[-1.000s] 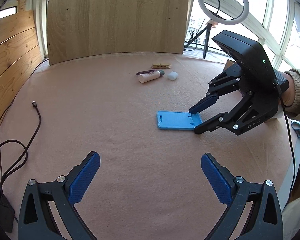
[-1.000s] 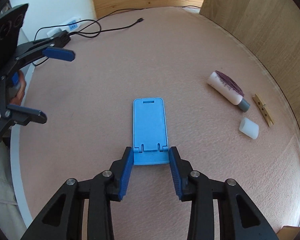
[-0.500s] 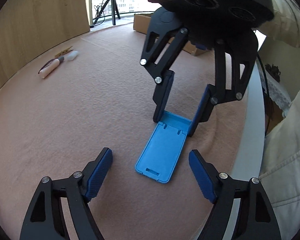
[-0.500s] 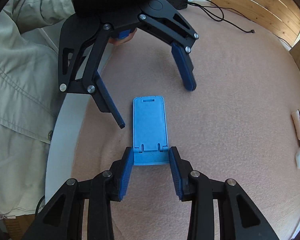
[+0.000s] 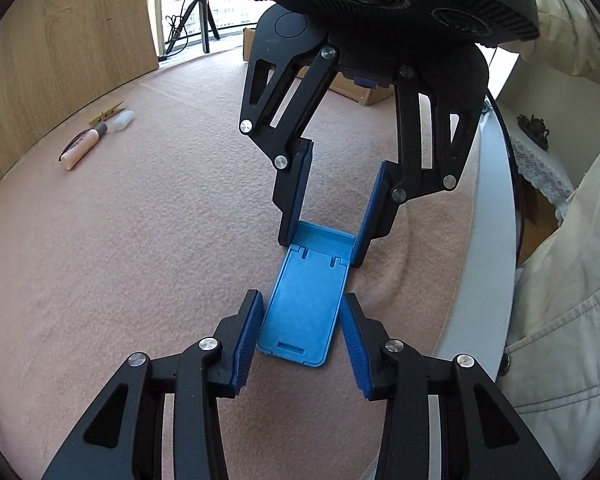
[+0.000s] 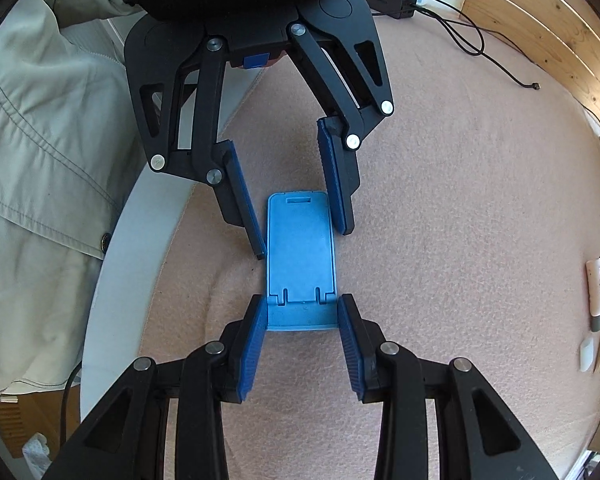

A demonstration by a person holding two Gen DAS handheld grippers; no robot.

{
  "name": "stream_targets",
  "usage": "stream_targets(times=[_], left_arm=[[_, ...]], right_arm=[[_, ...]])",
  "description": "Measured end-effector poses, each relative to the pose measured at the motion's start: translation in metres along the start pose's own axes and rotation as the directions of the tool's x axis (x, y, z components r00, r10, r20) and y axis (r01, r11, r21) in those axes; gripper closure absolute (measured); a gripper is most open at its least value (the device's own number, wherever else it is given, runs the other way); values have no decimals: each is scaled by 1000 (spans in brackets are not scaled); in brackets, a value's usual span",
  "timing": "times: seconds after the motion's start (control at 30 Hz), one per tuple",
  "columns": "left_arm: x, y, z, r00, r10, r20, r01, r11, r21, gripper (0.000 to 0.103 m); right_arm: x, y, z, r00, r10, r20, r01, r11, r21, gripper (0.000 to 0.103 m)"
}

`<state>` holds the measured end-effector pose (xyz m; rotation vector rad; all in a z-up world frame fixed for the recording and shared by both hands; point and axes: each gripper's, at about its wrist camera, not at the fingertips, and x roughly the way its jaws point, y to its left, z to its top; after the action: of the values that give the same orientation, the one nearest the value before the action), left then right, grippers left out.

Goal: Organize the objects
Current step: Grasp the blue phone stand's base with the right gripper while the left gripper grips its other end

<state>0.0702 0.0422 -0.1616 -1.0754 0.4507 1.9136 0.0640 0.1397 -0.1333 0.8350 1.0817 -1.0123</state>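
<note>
A: Which step is this?

B: Folding the blue phone stand [image 5: 305, 304], flat on the table [image 5: 148, 248]. The right gripper [image 6: 302, 312] clamps its hinged end; the left gripper [image 5: 300, 320], jaws just closing, brackets its other end, pads not clearly touching.

A: Next?

B: Probably close and fold. Beyond it lie a tube [image 5: 80, 151] and a clothespin [image 5: 107, 112].

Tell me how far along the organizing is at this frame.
Nothing looks put away yet. In hand: the right gripper clamps the hinge end of the blue folding phone stand, and the left gripper has just been closing around the other end, its pads not clearly pressing. Left: the tube, clothespin and white cap lie loose near the wooden board.
</note>
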Motion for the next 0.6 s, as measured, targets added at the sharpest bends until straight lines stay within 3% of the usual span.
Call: stream_targets(times=[0.33, 0.6], left_arm=[[1, -5, 4, 999, 4, -50, 1, 995, 103, 61], [-10, -8, 16, 999, 24, -36, -19, 993, 120, 61]], right_arm=[[0, -3, -10, 1000, -14, 6, 14, 1000, 6, 70], [-13, -5, -21, 998, -47, 31, 46, 999, 17, 70]])
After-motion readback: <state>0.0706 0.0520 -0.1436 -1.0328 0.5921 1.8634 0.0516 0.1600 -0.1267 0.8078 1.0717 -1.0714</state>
